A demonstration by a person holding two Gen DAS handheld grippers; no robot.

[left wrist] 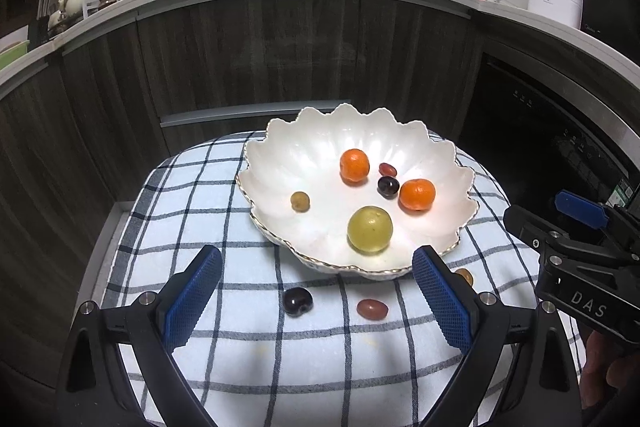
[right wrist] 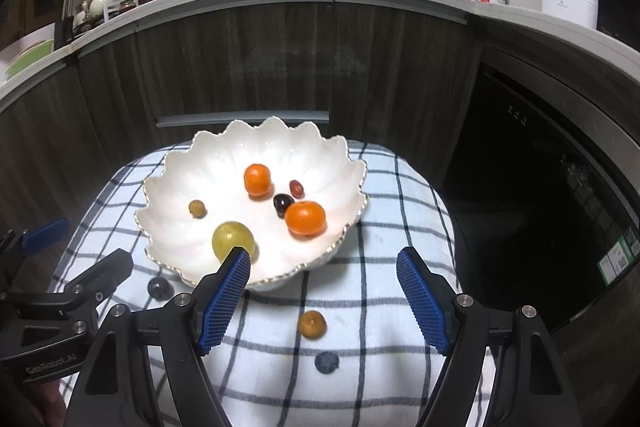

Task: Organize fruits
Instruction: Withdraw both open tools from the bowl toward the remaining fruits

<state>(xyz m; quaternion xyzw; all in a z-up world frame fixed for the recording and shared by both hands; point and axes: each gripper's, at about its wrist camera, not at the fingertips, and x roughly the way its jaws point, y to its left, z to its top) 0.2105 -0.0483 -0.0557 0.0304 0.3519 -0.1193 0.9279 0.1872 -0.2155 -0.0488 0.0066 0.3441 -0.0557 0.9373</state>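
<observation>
Both the left gripper [left wrist: 316, 295] and right gripper [right wrist: 324, 297] gape empty at lower frame over a dark cherry [left wrist: 297, 300], red grape [left wrist: 372, 309] and blueberry [right wrist: 327, 362] on the checked cloth [left wrist: 224, 211], below the centred scalloped bowl [left wrist: 280, 147] holding two mandarins [left wrist: 354, 166].

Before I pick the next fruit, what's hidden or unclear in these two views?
- Brown fruit: left wrist view, half behind the left gripper finger.
- Big green fruit: right wrist view, lower edge covered by the right gripper finger.
- Dark round fruit: right wrist view, blurred.
</observation>
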